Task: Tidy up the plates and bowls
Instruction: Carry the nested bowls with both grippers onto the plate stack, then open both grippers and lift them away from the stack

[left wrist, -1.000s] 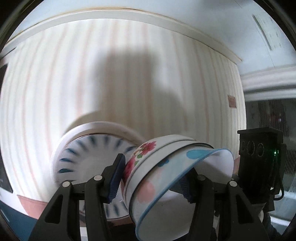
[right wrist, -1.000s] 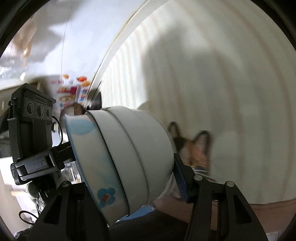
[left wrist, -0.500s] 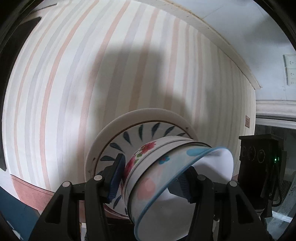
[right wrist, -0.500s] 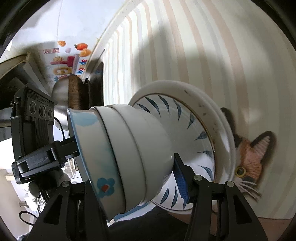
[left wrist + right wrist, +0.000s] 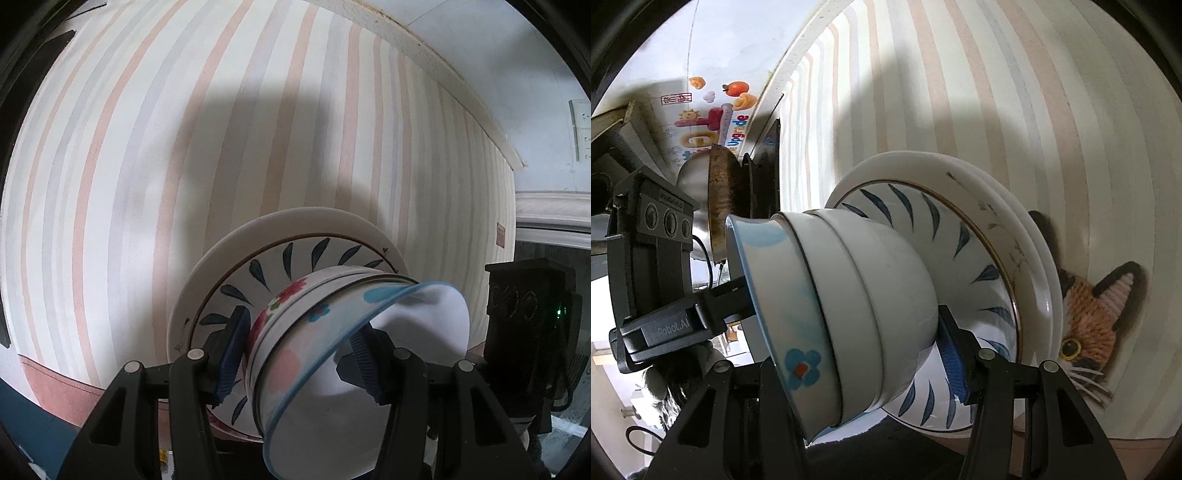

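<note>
The bowls (image 5: 332, 354), nested low in frame over the plates (image 5: 280, 236), are clamped across their walls by both grippers' jaws. Glazed, slippery, breakable ware is judged best held at the rims.

A pastel-striped cloth (image 5: 155, 177) is covering the bench. An embroidered orange cat face (image 5: 1089, 325) is showing on it. A colourful fruit-printed poster (image 5: 713, 114) is hanging on the white wall (image 5: 517, 74).

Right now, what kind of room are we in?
Probably a home kitchen or dining spot: nested bowls over stacked plates on a striped tablecloth, with a pan behind.
</note>
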`<state>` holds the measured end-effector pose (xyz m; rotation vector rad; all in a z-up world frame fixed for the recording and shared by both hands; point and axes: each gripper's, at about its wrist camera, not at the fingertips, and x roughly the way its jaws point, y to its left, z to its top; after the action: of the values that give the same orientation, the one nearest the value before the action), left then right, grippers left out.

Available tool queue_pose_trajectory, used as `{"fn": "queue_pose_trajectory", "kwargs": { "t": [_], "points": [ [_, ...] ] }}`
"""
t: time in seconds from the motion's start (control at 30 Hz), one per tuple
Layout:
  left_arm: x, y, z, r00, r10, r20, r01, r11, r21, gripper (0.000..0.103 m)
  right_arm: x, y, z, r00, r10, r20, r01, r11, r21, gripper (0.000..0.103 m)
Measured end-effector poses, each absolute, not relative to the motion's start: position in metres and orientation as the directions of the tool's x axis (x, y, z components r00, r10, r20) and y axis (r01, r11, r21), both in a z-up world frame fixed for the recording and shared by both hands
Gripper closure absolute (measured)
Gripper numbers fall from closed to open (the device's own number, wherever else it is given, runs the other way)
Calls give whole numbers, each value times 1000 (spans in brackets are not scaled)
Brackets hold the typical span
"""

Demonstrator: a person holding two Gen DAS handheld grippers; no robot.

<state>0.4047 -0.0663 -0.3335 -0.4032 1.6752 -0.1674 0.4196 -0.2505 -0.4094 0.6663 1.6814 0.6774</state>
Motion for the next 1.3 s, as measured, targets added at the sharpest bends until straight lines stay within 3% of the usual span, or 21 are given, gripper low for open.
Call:
{"fn": "queue_pose_trajectory", "kwargs": {
  "t": [0.53, 0.87, 0.93, 1.0, 1.1, 1.17, 1.3],
  "points": [
    [403, -84, -331, -77, -296, -952, -107, 952, -287, 51, 414, -259, -409, -192, 720, -667, 82, 689, 720, 48],
    [385, -79, -287, 48, -176, -983, -25, 984, -178, 51, 400, -268, -373, -109, 653, -749, 43, 756, 653, 46],
    [377, -77, -276, 83, -145, -986, -13, 989, -147, 51, 398, -271, -358, -77, 620, -780, 21, 784, 621, 44],
    [370, -75, -266, 109, -126, -986, 1, 992, -127, 51, 392, -274, -334, -13, 571, -821, -18, 821, 571, 30],
    [357, -70, -251, 158, -109, -981, 7, 994, -109, 40, 381, -276, -299, 89, 488, -868, -62, 873, 485, 13],
    [348, -66, -241, 199, -82, -977, 6, 997, -82, 14, 370, -277, -276, 160, 425, -891, -71, 905, 419, 11],
    [331, -60, -219, 274, -59, -960, 8, 998, -59, 13, 349, -274, -242, 261, 327, -908, -73, 945, 319, 7]
  ]
}}
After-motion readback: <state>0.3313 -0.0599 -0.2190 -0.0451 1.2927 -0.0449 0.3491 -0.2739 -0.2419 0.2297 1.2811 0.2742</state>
